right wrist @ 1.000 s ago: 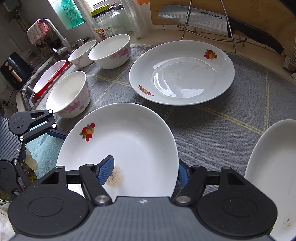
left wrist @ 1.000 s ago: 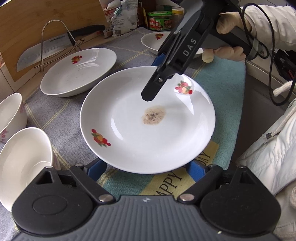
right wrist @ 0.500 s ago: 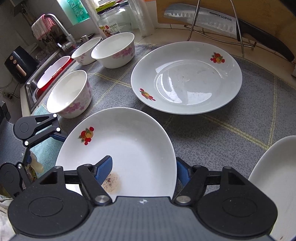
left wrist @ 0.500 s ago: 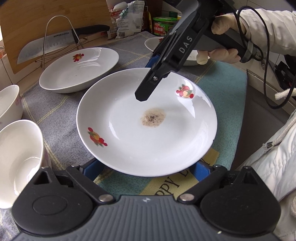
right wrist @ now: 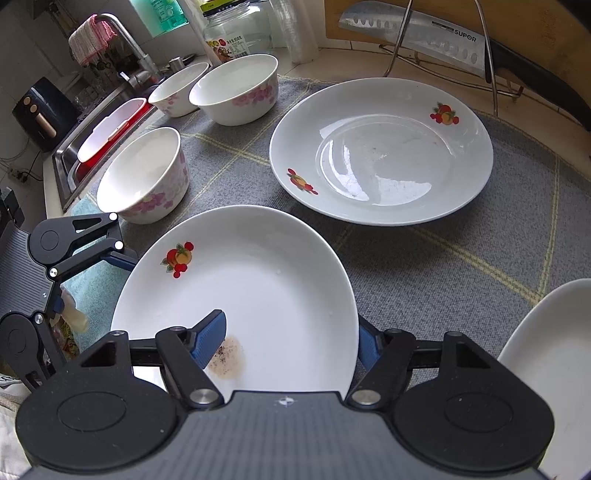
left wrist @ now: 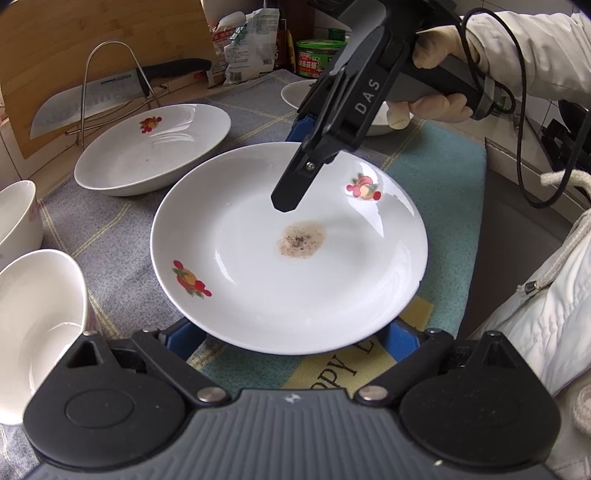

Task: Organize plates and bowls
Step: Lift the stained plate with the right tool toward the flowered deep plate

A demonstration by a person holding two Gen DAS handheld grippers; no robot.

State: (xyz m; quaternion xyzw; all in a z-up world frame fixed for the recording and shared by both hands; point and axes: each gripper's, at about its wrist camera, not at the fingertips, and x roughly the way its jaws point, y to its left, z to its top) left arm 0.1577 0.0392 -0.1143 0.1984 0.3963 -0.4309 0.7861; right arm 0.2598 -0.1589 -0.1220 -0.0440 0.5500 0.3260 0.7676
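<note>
A white plate with fruit prints and a brown stain (left wrist: 291,251) is held above the mat; it also shows in the right wrist view (right wrist: 258,288). My right gripper (right wrist: 291,334) is shut on its rim, one blue finger (right wrist: 210,332) above the plate and one below. In the left wrist view the right gripper (left wrist: 317,155) reaches in from the far side. My left gripper (left wrist: 291,341) is open, its blue fingers under the plate's near edge. A second plate (right wrist: 380,151) lies on the grey mat. Three flowered bowls (right wrist: 144,173) stand at the left.
A third plate (right wrist: 546,369) lies at the right. A cleaver on a wire stand (right wrist: 417,33) leans on a cutting board. A sink with a red tray (right wrist: 107,133), a tap and jars (right wrist: 229,33) are at the back left.
The stained plate has moved slightly toward the second plate with my right gripper on it. My left gripper has followed under its near edge.
</note>
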